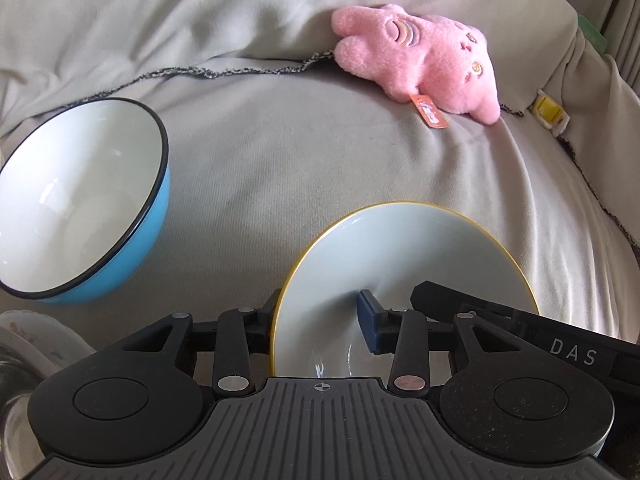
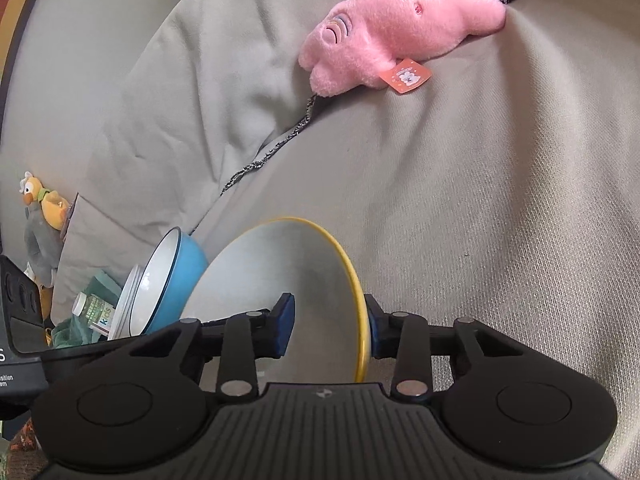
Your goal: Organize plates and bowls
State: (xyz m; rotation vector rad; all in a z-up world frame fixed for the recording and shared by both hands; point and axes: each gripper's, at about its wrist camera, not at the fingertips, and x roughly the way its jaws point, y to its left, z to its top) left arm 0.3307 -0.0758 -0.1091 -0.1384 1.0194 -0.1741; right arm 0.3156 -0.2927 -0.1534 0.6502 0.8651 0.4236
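A white bowl with a yellow rim (image 1: pixel 404 264) sits on a beige couch cover. My left gripper (image 1: pixel 316 320) straddles its left rim, one finger outside, the blue pad (image 1: pixel 368 320) inside; the jaws look closed on the wall. My right gripper (image 2: pixel 330 328) straddles the bowl's (image 2: pixel 280 272) right rim the same way, pad (image 2: pixel 284 324) inside. A blue bowl with a white inside (image 1: pixel 76 200) lies tilted to the left, also in the right wrist view (image 2: pixel 168 280), leaning on stacked white plates (image 2: pixel 126 304).
A pink plush toy (image 1: pixel 424 60) lies at the couch back, also in the right wrist view (image 2: pixel 392 28). A bottle (image 2: pixel 94 308) on green cloth and a yellow plush (image 2: pixel 44 208) sit at the left. A patterned dish (image 1: pixel 36 336) shows at lower left.
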